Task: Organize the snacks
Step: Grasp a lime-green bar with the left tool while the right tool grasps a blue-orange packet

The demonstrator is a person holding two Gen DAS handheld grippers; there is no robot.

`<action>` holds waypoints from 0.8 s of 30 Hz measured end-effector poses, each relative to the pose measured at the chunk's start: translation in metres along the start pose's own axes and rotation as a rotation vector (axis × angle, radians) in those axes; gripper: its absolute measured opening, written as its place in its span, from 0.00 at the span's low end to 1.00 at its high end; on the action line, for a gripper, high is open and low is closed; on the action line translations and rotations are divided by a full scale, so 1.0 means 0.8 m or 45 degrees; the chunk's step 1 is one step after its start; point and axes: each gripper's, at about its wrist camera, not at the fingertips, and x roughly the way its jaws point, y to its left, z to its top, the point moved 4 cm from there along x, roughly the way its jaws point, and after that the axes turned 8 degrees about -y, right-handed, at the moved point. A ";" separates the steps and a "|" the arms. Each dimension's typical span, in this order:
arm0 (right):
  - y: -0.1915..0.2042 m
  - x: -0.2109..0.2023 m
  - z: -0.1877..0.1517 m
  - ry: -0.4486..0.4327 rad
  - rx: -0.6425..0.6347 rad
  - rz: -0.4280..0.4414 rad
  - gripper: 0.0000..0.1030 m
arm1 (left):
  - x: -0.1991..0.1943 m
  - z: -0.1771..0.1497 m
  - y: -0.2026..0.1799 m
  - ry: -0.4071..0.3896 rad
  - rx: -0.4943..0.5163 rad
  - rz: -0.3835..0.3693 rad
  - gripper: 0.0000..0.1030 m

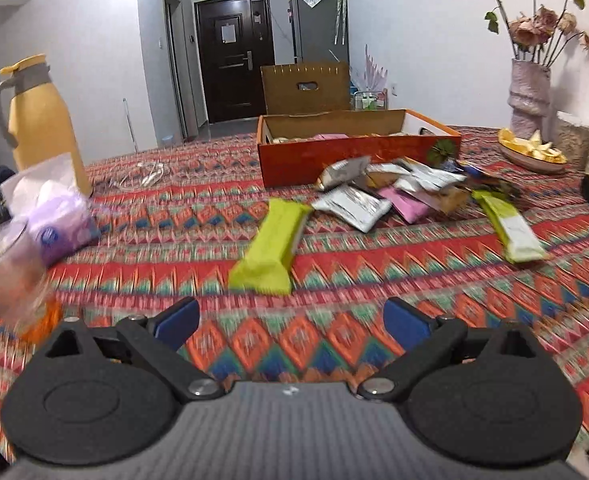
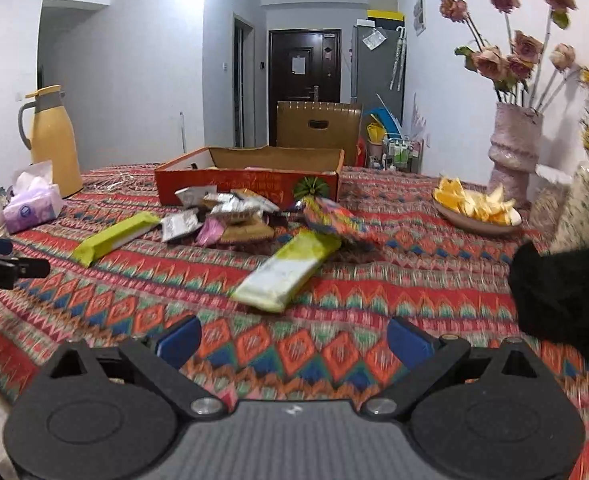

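The left gripper [image 1: 290,322] has its jaws apart and holds nothing. The nearest green snack bar [image 1: 270,246] lies straight ahead of it on the table [image 1: 174,240], its long axis pointing away toward the orange box [image 1: 354,152]. The right gripper [image 2: 294,340] is also spread and empty, with a second green bar [image 2: 288,272] before it, lying diagonally. The box at the far edge holds a few packets, while the snack pile [image 2: 230,216] lies just in front of it.

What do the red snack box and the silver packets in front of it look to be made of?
Red snack box: likely printed cardboard, with bare brown inner walls. Silver packets: seemingly metallised foil or plastic film, crinkled and shiny.
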 end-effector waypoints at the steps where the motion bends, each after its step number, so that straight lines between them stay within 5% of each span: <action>1: -0.001 0.010 0.008 -0.005 -0.014 -0.002 0.96 | 0.014 0.007 0.002 0.002 0.009 -0.001 0.94; 8: -0.038 0.118 0.079 -0.015 0.008 0.052 0.95 | 0.132 0.036 0.019 0.072 0.047 -0.061 0.77; 16: -0.063 0.281 0.110 0.150 0.014 0.115 0.95 | 0.203 0.031 0.027 0.133 0.022 -0.111 0.77; 20: -0.075 0.339 0.101 0.247 0.090 0.165 0.93 | 0.211 0.026 0.035 0.152 -0.032 -0.153 0.63; 21: -0.079 0.350 0.098 0.277 0.136 0.184 0.90 | 0.209 0.027 0.035 0.147 -0.031 -0.164 0.58; 22: -0.084 0.356 0.095 0.298 0.180 0.205 0.82 | 0.207 0.027 0.035 0.139 -0.026 -0.172 0.41; 24: -0.089 0.359 0.092 0.318 0.234 0.233 0.74 | 0.204 0.030 0.035 0.134 -0.025 -0.176 0.35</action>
